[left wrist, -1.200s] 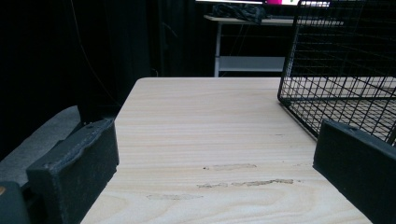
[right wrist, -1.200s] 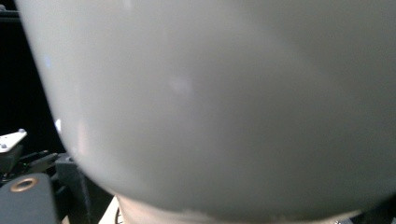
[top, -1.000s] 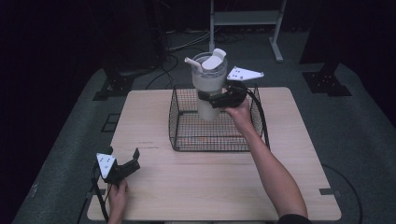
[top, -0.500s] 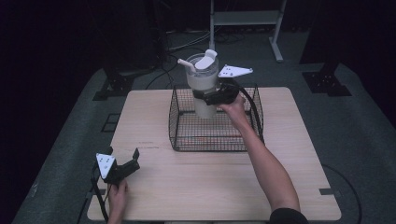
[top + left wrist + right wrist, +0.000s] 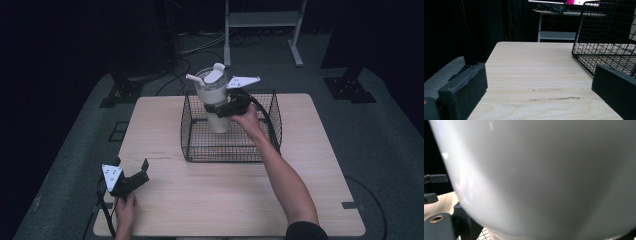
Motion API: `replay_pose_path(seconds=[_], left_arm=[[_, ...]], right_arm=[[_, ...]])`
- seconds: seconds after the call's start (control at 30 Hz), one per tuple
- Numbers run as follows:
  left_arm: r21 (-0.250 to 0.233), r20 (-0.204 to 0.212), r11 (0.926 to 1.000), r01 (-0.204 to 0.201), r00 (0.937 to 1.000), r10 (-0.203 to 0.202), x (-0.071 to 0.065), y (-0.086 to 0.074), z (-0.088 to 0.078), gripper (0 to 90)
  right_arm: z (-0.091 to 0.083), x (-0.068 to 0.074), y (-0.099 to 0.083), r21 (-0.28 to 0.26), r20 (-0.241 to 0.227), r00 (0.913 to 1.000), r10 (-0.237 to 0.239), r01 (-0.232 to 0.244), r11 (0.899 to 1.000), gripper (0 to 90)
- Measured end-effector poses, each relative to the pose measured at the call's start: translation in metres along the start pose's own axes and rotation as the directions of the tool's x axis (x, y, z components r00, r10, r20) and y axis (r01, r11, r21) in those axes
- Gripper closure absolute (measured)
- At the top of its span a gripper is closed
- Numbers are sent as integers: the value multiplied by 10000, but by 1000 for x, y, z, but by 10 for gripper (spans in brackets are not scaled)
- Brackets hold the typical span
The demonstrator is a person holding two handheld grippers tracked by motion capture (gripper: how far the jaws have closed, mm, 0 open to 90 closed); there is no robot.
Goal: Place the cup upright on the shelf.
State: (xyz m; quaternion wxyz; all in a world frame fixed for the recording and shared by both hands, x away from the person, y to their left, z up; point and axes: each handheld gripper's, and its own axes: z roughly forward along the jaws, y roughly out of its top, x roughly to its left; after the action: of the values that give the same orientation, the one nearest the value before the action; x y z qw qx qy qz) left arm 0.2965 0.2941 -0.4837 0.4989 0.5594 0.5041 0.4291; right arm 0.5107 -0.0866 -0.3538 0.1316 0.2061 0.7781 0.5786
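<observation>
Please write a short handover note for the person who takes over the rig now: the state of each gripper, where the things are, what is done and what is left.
Right gripper: shut on the white tumbler, held upright, lower part inside the wire basket, top above its rim.
Left gripper: open, holding nothing, low over the near left part of the table, apart from the basket.
Done: tumbler gripped and partly in the basket.
Left: probably lower it onto the basket floor and release. Whether its base already touches the floor cannot be told.
</observation>
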Motion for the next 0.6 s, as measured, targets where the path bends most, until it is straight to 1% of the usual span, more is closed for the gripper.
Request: replay_pose_path(seconds=[0.1, 0.23, 0.3, 0.37, 0.4, 0.6], left_arm=[[-15, 7, 10000, 31, 10000, -31, 0, 0, 0, 0], [-34, 15, 10000, 58, 10000, -58, 1, 0, 0, 0], [-36, 15, 10000, 65, 10000, -65, 1, 0, 0, 0], [-37, 14, 10000, 70, 10000, -70, 1, 0, 0, 0], [-31, 13, 10000, 62, 10000, -62, 1, 0, 0, 0], [-38, 15, 10000, 79, 10000, -79, 1, 0, 0, 0]], right_arm=[[3, -2, -3, 119, -38, 10000, 75, -75, 9999, 78], [6, -4, -6, 444, -56, 9999, 90, -87, 9990, 78], [8, -5, -9, 591, -89, 10000, 26, -20, 9982, 78], [9, -6, -11, 751, -131, 9999, 74, -64, 9972, 78], [10, -7, -12, 775, -183, 9998, 14, 0, 9970, 78], [13, -10, -17, 997, -260, 9995, 158, -131, 9949, 78]])
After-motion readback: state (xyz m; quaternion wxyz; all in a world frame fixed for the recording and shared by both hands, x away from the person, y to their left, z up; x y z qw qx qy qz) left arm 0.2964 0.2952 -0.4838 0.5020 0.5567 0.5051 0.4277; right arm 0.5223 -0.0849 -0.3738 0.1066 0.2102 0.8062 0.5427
